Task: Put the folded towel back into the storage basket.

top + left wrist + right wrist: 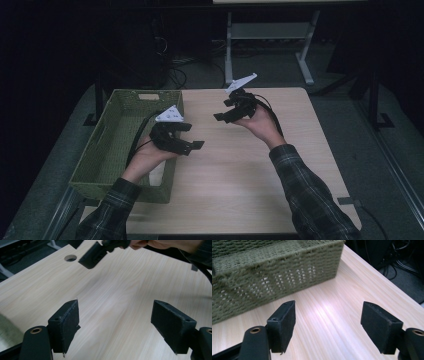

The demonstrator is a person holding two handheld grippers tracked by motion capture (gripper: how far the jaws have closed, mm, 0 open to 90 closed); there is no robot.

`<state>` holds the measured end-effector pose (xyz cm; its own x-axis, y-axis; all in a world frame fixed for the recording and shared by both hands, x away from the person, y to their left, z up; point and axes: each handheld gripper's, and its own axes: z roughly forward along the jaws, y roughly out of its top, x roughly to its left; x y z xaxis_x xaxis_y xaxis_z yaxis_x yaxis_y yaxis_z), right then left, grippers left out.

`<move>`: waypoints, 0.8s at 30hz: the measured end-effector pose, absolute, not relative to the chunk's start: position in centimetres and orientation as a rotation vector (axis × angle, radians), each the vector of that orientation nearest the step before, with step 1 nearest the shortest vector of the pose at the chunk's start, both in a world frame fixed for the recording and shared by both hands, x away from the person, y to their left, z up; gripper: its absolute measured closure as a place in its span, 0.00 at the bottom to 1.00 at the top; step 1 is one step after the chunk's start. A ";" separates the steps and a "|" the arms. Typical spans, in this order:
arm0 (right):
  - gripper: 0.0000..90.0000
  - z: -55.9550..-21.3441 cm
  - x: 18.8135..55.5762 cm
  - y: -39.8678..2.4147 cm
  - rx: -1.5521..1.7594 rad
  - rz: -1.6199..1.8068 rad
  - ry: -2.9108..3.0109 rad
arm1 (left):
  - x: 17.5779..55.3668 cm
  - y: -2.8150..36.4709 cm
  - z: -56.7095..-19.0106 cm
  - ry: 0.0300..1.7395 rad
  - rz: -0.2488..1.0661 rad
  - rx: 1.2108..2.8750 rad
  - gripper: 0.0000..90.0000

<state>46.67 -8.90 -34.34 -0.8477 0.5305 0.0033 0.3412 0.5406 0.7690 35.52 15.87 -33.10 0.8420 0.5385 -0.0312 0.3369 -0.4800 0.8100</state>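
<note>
We hover both over the desk (240, 170); left gripper (192, 136) wide and empty, right gripper (226, 110) wide and empty; basket (107, 150) at the desk's left edge, light, stiff weave; take its rim.

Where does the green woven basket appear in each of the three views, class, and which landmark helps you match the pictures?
High view: the green woven basket stands at the left on the table's left edge.
Left gripper view: a blurred green patch at the lower left edge may be its wall; I cannot tell for sure.
Right gripper view: it spans the upper left.
Shared landmark: the pale wooden tabletop.
</note>
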 end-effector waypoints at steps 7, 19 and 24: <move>0.29 -34.7 44.4 -11.9 0.788 1.196 2.517 | 35.1 13.1 -34.4 0.658 0.300 2.093 0.25; 0.25 -38.4 40.3 -17.3 0.881 1.247 2.456 | 34.4 9.7 -38.0 0.686 0.338 2.133 0.25; 0.25 -39.9 38.4 -19.2 0.923 1.250 2.422 | 33.7 9.2 -39.7 0.716 0.344 2.123 0.25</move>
<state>38.43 -19.20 -39.92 -0.7631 0.6440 0.0546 0.4174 0.4266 0.8023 33.72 9.16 -39.67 0.7983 0.6022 -0.0093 0.3694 -0.4774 0.7973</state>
